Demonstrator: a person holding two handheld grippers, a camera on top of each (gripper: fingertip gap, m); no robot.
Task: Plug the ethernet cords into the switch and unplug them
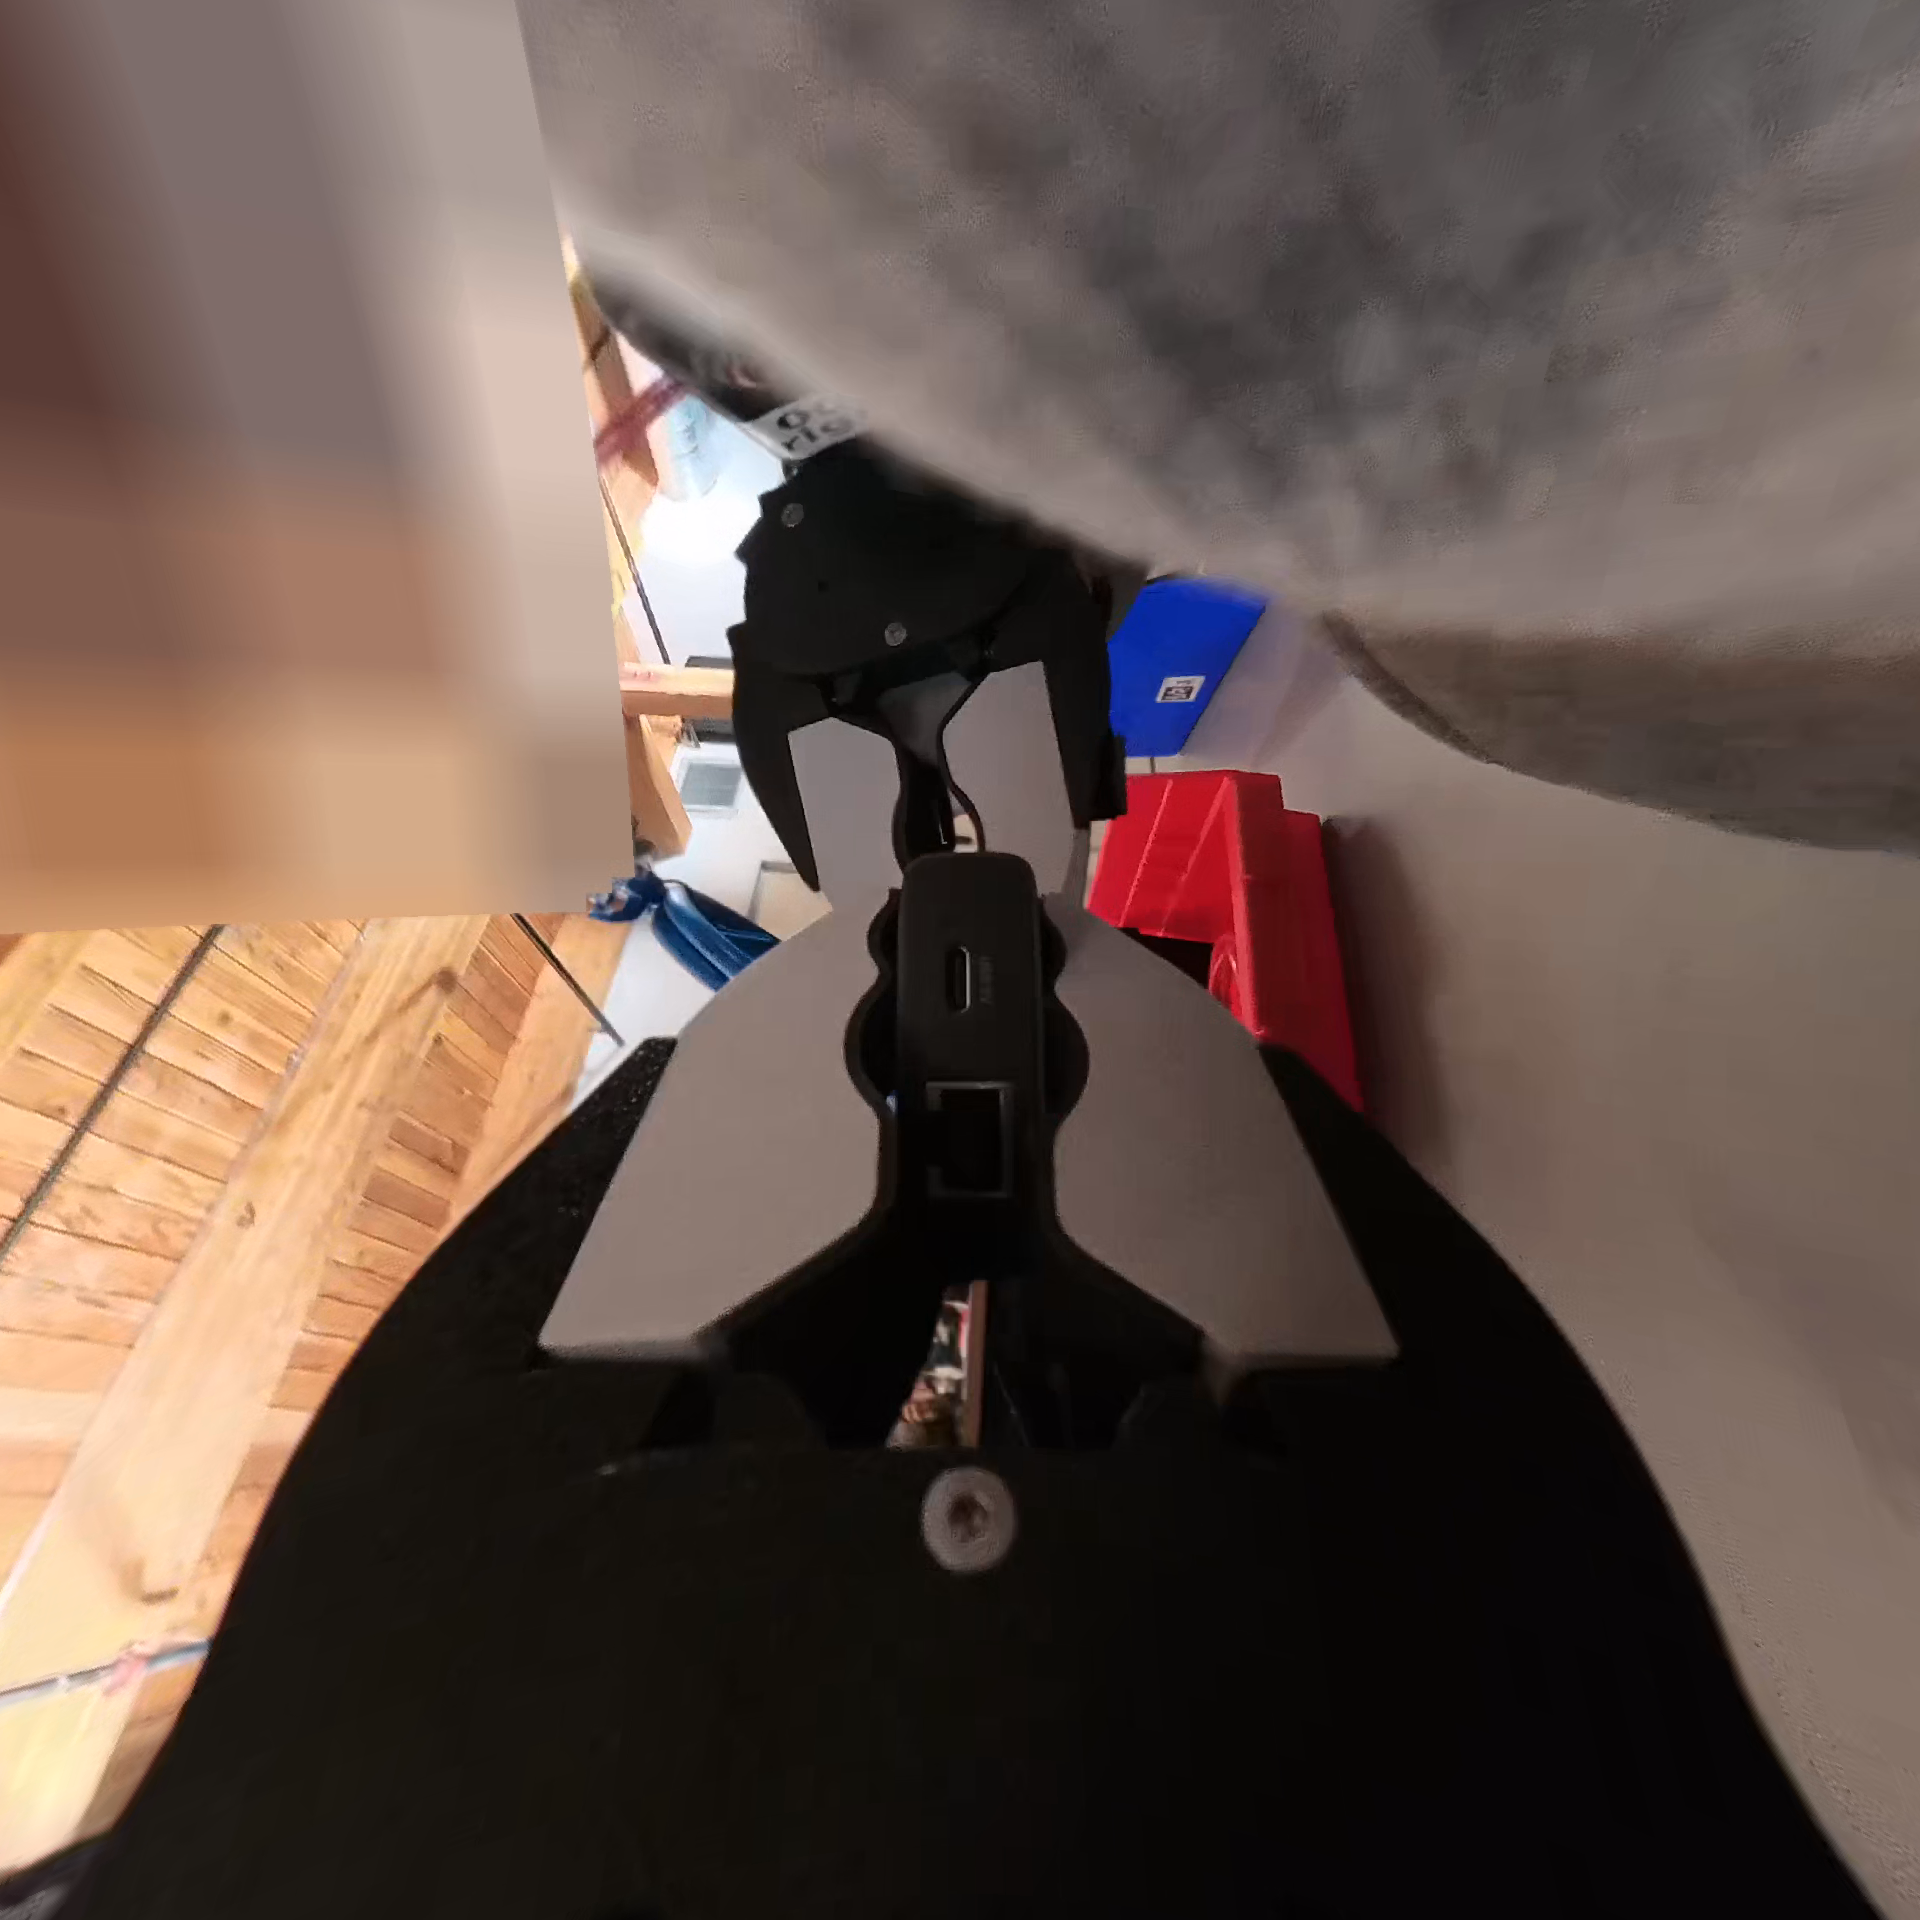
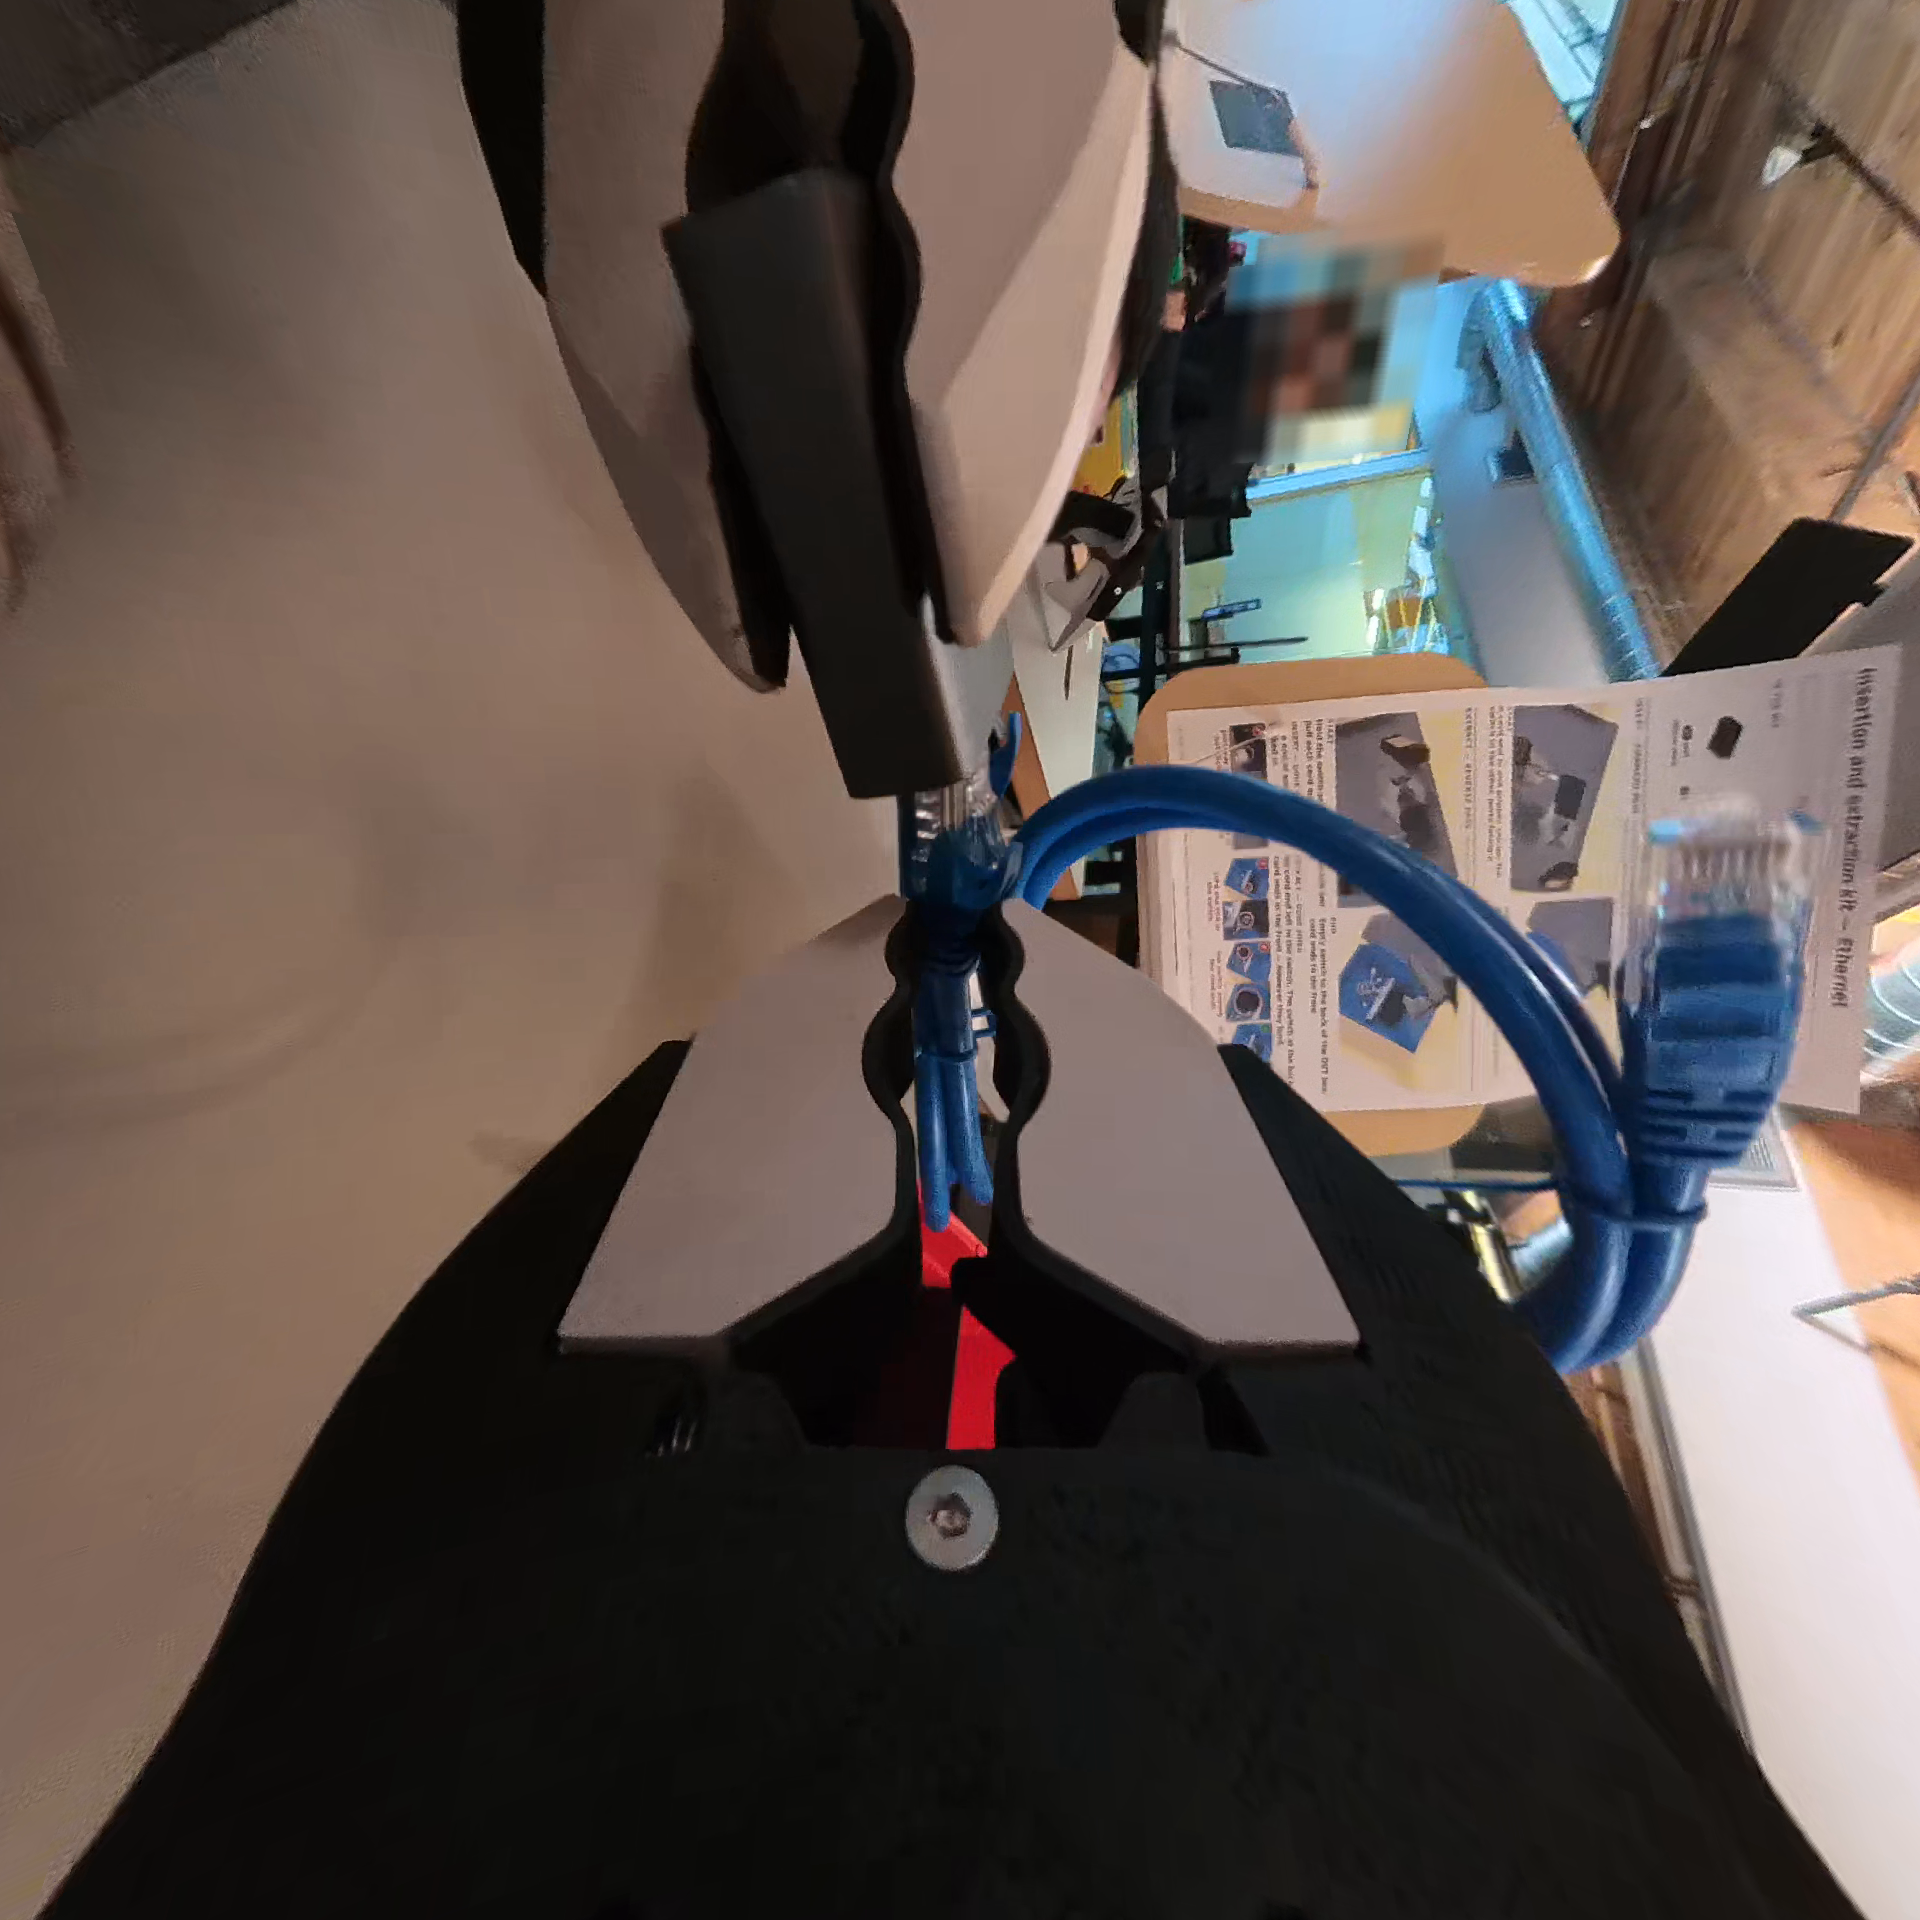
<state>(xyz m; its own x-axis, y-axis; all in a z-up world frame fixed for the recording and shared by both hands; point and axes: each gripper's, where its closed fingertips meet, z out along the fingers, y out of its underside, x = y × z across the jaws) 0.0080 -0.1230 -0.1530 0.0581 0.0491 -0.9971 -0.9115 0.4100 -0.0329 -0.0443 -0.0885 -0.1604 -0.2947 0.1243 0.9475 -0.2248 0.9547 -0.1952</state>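
My left gripper (image 1: 966,930) is shut on a small black adapter box (image 1: 966,1008) with two ports on the side facing the camera. My right gripper (image 2: 951,925) is shut on a blue network cable (image 2: 1351,831) just behind its clear plug (image 2: 951,816). The plug's tip touches the end of the black adapter (image 2: 831,499), which the left gripper (image 2: 862,644) holds from above in the right wrist view. The cable loops to the right, and its second plug (image 2: 1714,935) hangs free. The right gripper (image 1: 935,831) faces me in the left wrist view.
A red bin (image 1: 1226,894) and a blue bin (image 1: 1184,665) stand behind the grippers on the white table (image 1: 1558,1247). A grey sleeve (image 1: 1247,260) fills the upper right. A printed instruction sheet (image 2: 1507,883) stands on a board to the right.
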